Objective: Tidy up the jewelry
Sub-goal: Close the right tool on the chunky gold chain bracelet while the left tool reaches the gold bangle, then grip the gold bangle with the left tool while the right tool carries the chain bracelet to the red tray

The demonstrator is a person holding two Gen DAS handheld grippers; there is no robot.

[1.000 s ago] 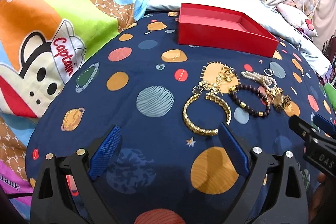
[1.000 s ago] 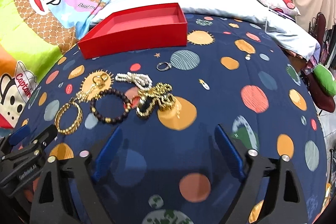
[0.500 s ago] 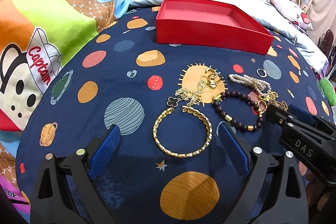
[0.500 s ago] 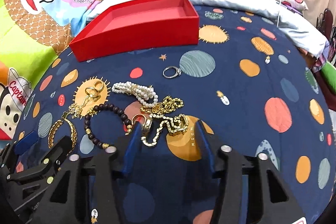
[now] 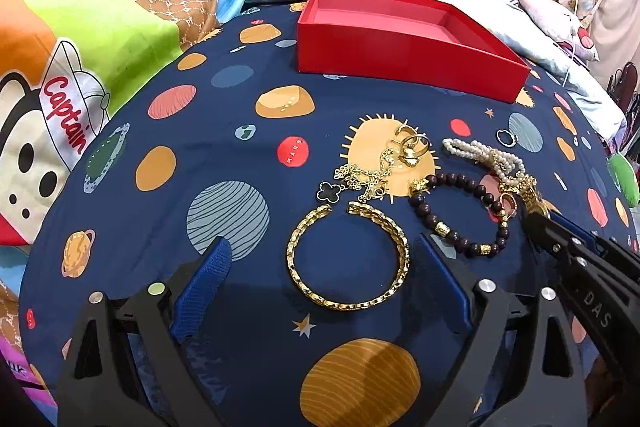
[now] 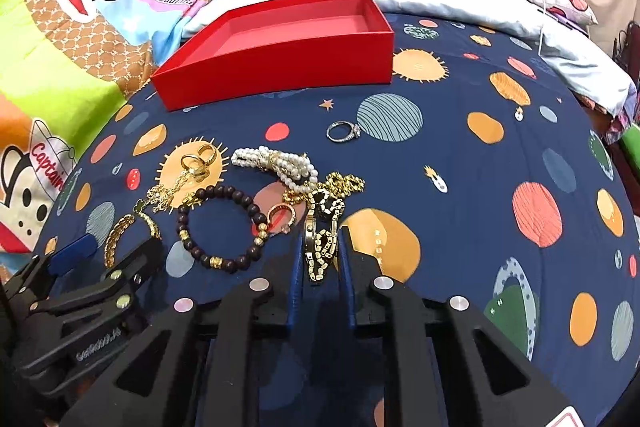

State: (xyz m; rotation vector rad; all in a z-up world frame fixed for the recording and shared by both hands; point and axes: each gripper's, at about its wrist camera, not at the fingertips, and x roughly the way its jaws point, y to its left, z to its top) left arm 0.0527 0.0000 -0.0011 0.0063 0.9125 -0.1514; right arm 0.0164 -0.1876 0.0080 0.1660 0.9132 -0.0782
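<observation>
Bed surface: navy planet-print sheet [image 6: 460, 195], soft and domed, cartoon quilt [image 5: 80, 39] and floral pillows behind.

Right claw [image 6: 320, 259]: jaws have just been closing and now stand nearly together, pads pressing either side of a gold watch [image 6: 318, 247] with a link band. Left claw [image 5: 324, 263]: jaws wide apart, holding nothing, straddling the near side of the gold bangle [image 5: 348, 259] without touching it.

Outward from the watch — gold chain [image 6: 336, 185] and pearl strand [image 6: 276, 163] lie against its far end; bead bracelet [image 6: 220, 223] and a small gold ring [image 6: 282, 217] just to the left; silver ring [image 6: 342, 131] apart, further back. Red box [image 6: 280, 47] sits empty at the far edge of the sheet.

Risks, as judged:
- Watch band looks tangled with the chain; lifting may drag chain and pearls along, or drop them short of the box.
- Grip is on a loose link band — it may slip or swing.
- Soft sheet gives under pressure; pads may pinch fabric.
</observation>
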